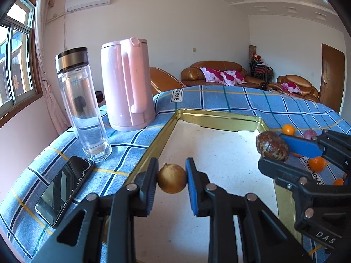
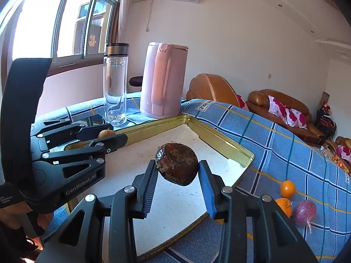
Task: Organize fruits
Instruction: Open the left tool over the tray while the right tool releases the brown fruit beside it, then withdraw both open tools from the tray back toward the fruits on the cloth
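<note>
My left gripper (image 1: 172, 178) is shut on a small round golden-brown fruit (image 1: 172, 178), held just above the near left part of a gold-rimmed tray (image 1: 219, 118) with a white floor. My right gripper (image 2: 177, 168) is shut on a larger dark brown wrinkled fruit (image 2: 177, 167), held over the tray's middle. In the left wrist view the dark brown fruit (image 1: 272, 145) and the right gripper (image 1: 274, 153) show at the right, over the tray's right edge. The left gripper (image 2: 106, 134) with its golden-brown fruit (image 2: 106, 133) shows at the left of the right wrist view.
On the blue checked cloth (image 1: 230, 98) lie small oranges (image 2: 287, 189) and a purple fruit (image 2: 305, 212) right of the tray. A clear bottle (image 1: 82, 107), a pink kettle (image 1: 127, 83) and a phone (image 1: 65, 188) stand left of and behind it. Sofas (image 1: 219, 72) lie beyond.
</note>
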### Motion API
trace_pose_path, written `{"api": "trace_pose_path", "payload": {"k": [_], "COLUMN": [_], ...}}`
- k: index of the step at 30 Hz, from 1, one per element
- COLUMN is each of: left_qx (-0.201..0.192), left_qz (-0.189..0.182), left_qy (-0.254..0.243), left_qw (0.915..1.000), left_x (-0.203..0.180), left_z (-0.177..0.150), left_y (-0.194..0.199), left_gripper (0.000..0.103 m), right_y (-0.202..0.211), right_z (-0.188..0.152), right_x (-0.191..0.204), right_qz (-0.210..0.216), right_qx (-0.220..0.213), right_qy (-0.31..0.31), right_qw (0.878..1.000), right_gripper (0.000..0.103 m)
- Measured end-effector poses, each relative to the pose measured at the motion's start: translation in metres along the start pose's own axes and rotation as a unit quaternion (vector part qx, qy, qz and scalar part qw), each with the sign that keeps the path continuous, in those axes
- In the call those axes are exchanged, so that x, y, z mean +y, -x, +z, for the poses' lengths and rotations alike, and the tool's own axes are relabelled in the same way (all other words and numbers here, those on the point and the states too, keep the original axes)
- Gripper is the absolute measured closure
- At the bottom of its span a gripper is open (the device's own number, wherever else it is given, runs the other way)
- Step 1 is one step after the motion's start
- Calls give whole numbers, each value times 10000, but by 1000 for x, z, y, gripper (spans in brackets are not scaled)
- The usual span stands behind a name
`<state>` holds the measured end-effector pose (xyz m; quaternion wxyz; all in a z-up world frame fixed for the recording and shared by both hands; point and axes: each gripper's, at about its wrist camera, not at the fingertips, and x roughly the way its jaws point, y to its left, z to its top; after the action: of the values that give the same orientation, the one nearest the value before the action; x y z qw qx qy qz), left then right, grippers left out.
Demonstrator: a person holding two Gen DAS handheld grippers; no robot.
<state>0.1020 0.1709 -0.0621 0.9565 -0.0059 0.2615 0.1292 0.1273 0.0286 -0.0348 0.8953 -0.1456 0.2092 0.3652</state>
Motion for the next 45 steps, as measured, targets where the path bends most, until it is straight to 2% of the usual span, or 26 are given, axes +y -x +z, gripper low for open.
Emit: {"api": "trace_pose_path", "payload": {"k": [16, 24, 39, 41, 42, 43, 45], "left_qx": [550, 843, 794, 764, 740, 706, 621], "left_qz": [-170, -216, -92, -55, -37, -16, 22], "left_qy": [59, 38, -41, -67, -74, -82, -72], "left_qw": [9983, 9962, 9968, 9970, 9972, 9975, 9980], "left_x": [4, 3, 2, 1, 1, 1, 1], "left_z": [-1, -3, -3, -3, -3, -3, -3], "left_y": [-21, -33, -32, -30, -29, -27, -24], "left_gripper": [76, 76, 76, 71, 68, 62, 51], "right_y": [-25, -40, -52, -51, -50, -50, -50], "right_z": [-7, -9, -11, -11, -11, -11, -11], "right_x": [9, 11, 21, 21, 21, 22, 21], "right_qz": [59, 120, 118, 99, 108, 90, 42], "right_qx": [381, 808, 1143, 1115, 1101, 1103, 1086], "right_qy": [11, 68, 273, 283, 292, 298, 291], "right_qw": [9993, 9966, 9930, 9933, 9934, 9934, 9937], "right_gripper": [63, 63, 62, 61, 58, 50, 42]}}
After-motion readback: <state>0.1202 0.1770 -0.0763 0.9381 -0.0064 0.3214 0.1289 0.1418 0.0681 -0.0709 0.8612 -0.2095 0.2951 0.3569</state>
